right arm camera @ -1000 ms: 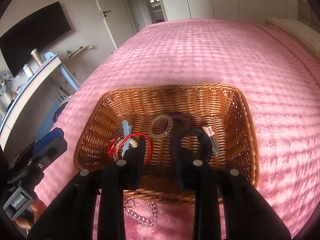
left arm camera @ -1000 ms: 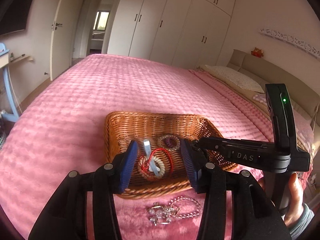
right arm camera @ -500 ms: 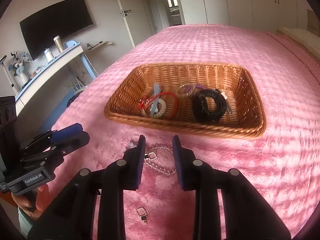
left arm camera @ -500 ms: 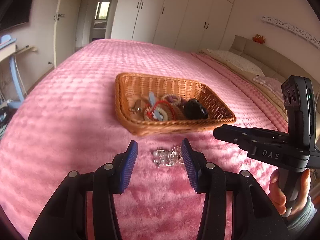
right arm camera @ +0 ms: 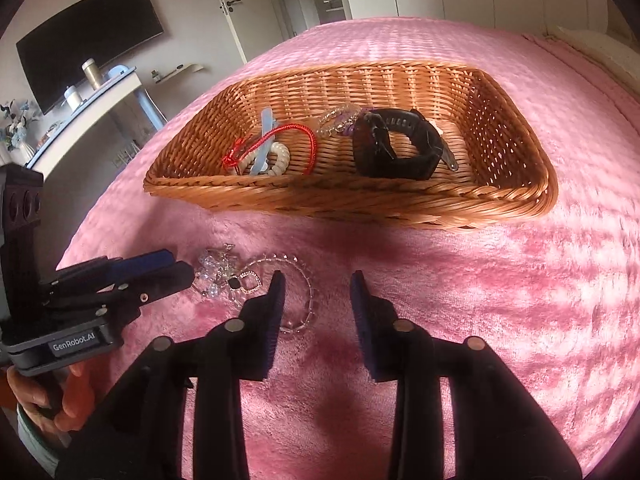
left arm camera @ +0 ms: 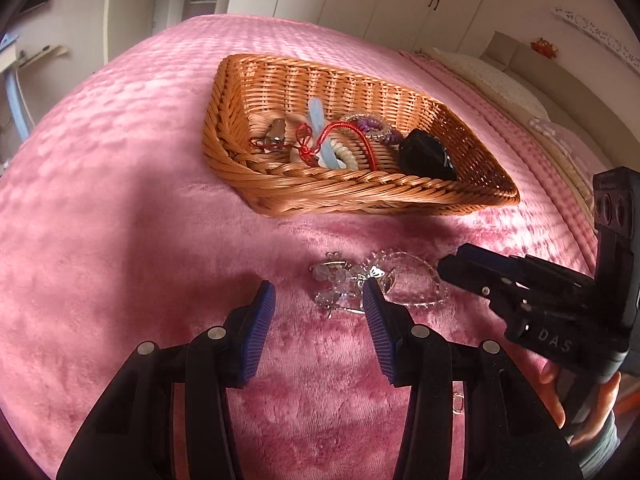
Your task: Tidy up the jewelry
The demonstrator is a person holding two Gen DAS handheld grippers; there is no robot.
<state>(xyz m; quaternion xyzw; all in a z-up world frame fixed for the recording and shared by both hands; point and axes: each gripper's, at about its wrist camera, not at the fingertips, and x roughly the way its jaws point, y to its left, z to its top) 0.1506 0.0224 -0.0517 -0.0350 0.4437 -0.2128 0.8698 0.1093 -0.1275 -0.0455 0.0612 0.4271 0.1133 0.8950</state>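
Already filed in the basket [right arm camera: 516, 196]: a watch [right arm camera: 394, 148], a red cord [right arm camera: 280, 140] and bracelets. Outstanding on the bedspread [left arm camera: 120, 220] (just before the basket): a crystal tangle [left arm camera: 344, 280] and bead bracelet [right arm camera: 304, 280]. Left gripper [left arm camera: 319, 312] is held open and empty; right gripper [right arm camera: 316, 300], its jaws just opened, grips nothing.

We are reading two markings. In the left wrist view, the letters "DAS" are showing in pale print on the black body of the right gripper [left arm camera: 456, 274]. In the right wrist view, "GenRobot.AI" is showing in white on the grey plate of the left gripper [right arm camera: 182, 266]. We are finding no other legible text.
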